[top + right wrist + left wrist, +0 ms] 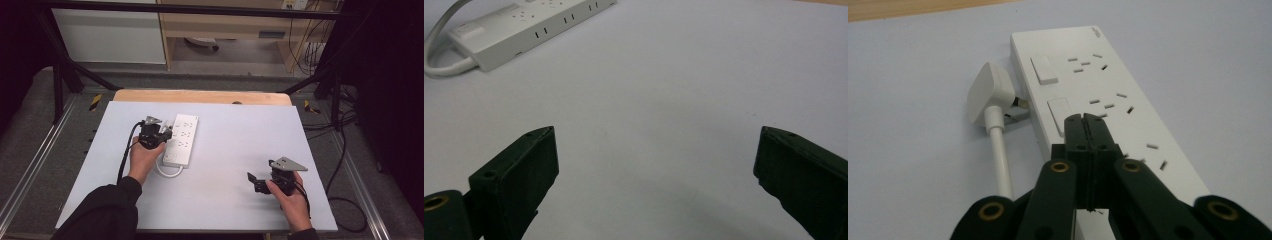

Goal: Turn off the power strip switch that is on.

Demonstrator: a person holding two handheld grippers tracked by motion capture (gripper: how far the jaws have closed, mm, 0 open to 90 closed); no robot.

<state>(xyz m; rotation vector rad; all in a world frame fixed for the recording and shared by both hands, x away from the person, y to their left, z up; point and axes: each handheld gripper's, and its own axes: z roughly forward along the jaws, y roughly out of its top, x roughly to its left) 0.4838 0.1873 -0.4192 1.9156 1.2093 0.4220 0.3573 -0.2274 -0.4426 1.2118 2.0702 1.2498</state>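
While the left tool (1086,125) hangs with its jaws pressed together on nothing, tips just over a rocker switch of the white power strip (1108,110), a careless push could slide the strip across the bench (230,195) or bump the loose plug (990,92) lying just beside it. That hand (142,160) reaches forward at the strip's left edge. Well apart, the right tool (656,165) rests low with jaws wide and empty.

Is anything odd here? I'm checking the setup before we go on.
Yes: the white plug lies loose on the table, tipped on its side, its prongs toward the side of the power strip, not in a socket. The left gripper, fingers shut, hovers over a switch. Nothing looks damaged.
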